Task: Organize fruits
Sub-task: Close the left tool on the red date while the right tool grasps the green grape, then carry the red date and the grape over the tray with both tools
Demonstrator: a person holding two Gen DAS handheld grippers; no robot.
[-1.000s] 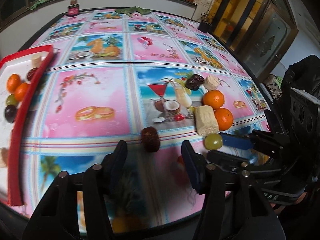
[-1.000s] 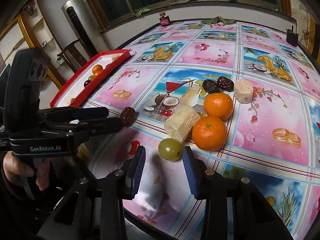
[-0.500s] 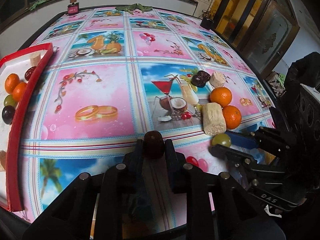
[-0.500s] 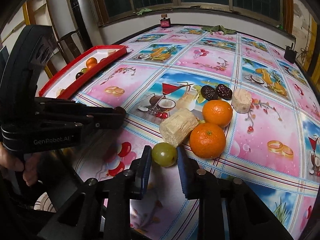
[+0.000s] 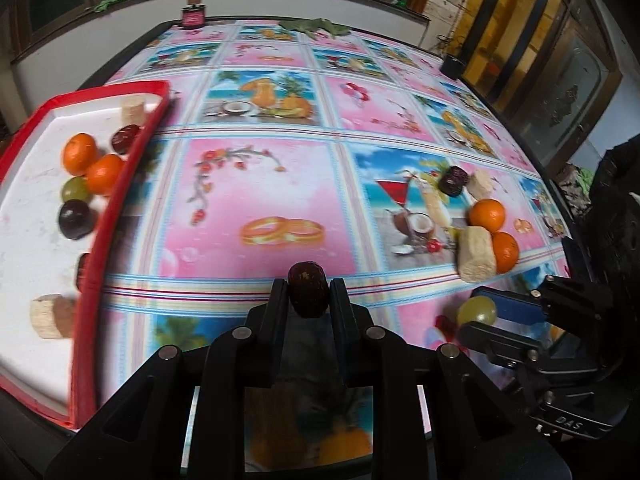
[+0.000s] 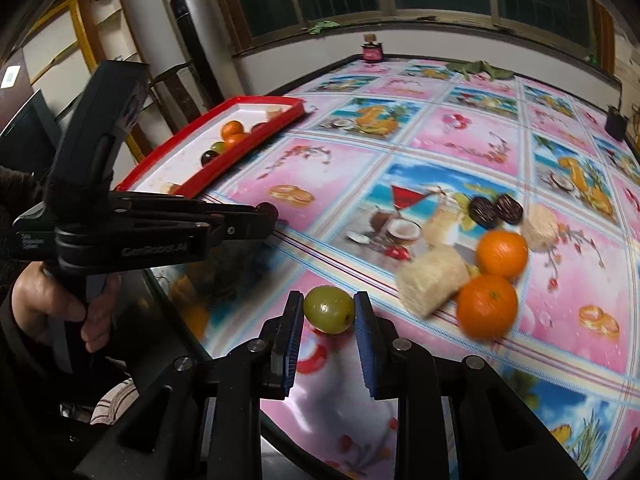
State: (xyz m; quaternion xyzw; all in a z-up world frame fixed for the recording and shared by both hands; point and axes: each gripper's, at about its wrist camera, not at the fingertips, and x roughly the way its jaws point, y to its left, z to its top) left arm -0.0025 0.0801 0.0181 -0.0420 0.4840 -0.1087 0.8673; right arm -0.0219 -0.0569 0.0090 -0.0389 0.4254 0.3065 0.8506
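Observation:
My left gripper [image 5: 308, 292] is shut on a dark red date [image 5: 307, 294] and holds it above the table near the front edge. My right gripper [image 6: 328, 314] is shut on a green grape [image 6: 329, 309], which also shows in the left wrist view [image 5: 477, 310]. The red tray [image 5: 120, 196] with a white floor lies at the left and holds two oranges [image 5: 92, 164], a grape, dark fruits and beige cakes. On the table remain two oranges [image 6: 494, 280], two dates [image 6: 496, 210] and two beige cakes [image 6: 432, 280].
The table carries a pink and blue fruit-print cloth [image 5: 280, 184]. A small pink jar [image 5: 193, 16] and a green cloth [image 5: 316, 26] lie at the far edge. A dark cup [image 5: 452, 66] stands at the far right edge.
My left gripper closed on the date and lifted it, moving left toward the tray. My right gripper closed on the green grape and raised it off the table.

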